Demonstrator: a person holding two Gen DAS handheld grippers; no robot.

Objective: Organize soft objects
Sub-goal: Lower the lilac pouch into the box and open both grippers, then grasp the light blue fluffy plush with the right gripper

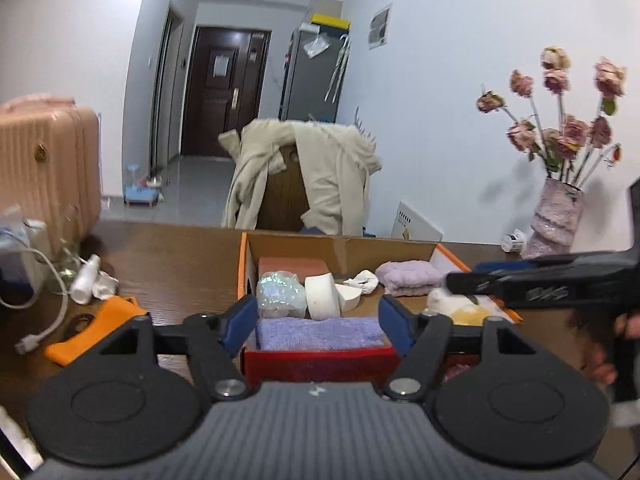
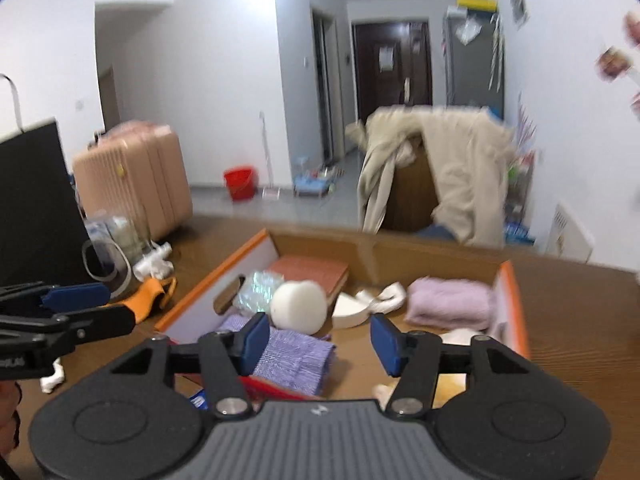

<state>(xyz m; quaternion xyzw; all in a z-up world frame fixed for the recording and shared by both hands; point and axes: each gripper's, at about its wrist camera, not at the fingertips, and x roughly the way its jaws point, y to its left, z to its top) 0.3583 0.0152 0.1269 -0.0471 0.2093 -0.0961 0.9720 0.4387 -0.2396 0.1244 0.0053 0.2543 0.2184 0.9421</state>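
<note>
An open cardboard box (image 1: pixel 242 264) (image 2: pixel 510 304) with orange edges stands on the brown table. Inside lie a folded purple towel (image 1: pixel 316 334) (image 2: pixel 296 356) at the front, a lilac towel (image 1: pixel 408 276) (image 2: pixel 452 304) at the back right, a white foam roll (image 1: pixel 320 296) (image 2: pixel 298 304), a shiny plastic bag (image 1: pixel 280 294) (image 2: pixel 256 290), a reddish block (image 1: pixel 292 266) (image 2: pixel 312 270) and a white sock (image 1: pixel 362 280) (image 2: pixel 386 296). My left gripper (image 1: pixel 318 328) (image 2: pixel 100 308) hovers open over the purple towel. My right gripper (image 2: pixel 320 344) (image 1: pixel 468 276) is open above the box's right half, holding nothing.
Left of the box lie an orange cloth (image 1: pixel 100 320) (image 2: pixel 150 294), a white bottle (image 1: pixel 86 280) and a white cable (image 1: pixel 40 332). A vase of flowers (image 1: pixel 554 216) stands at the table's far right. Behind are a coat-draped chair (image 1: pixel 304 176) and a pink suitcase (image 1: pixel 44 160).
</note>
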